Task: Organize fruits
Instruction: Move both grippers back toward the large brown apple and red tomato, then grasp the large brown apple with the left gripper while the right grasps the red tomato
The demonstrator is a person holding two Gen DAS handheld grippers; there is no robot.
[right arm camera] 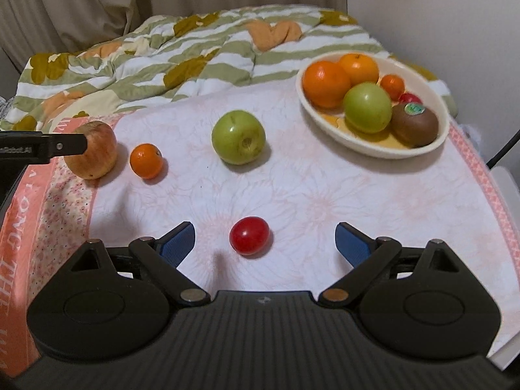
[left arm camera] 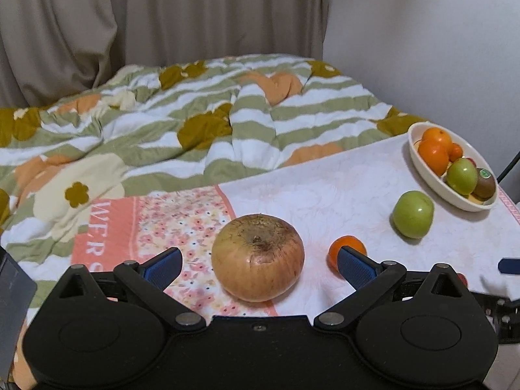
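A big yellow-red apple (left arm camera: 257,257) lies on the white cloth between the wide-open fingers of my left gripper (left arm camera: 260,265); it also shows in the right wrist view (right arm camera: 92,151). A small orange (left arm camera: 346,253) sits by the left gripper's right finger and shows in the right wrist view (right arm camera: 146,161). A loose green apple (left arm camera: 412,214) (right arm camera: 239,136) lies nearer the cream bowl (left arm camera: 419,159) (right arm camera: 325,130), which holds oranges, a green apple, a kiwi and small red fruit. A small red fruit (right arm camera: 249,235) lies between the open fingers of my right gripper (right arm camera: 265,240).
A rumpled striped floral quilt (left arm camera: 195,113) covers the bed behind the cloth. Curtains (left arm camera: 130,16) and a white wall stand behind. The cloth's pink patterned border (right arm camera: 48,211) runs along the left. A black cable (right arm camera: 503,149) hangs at the right edge.
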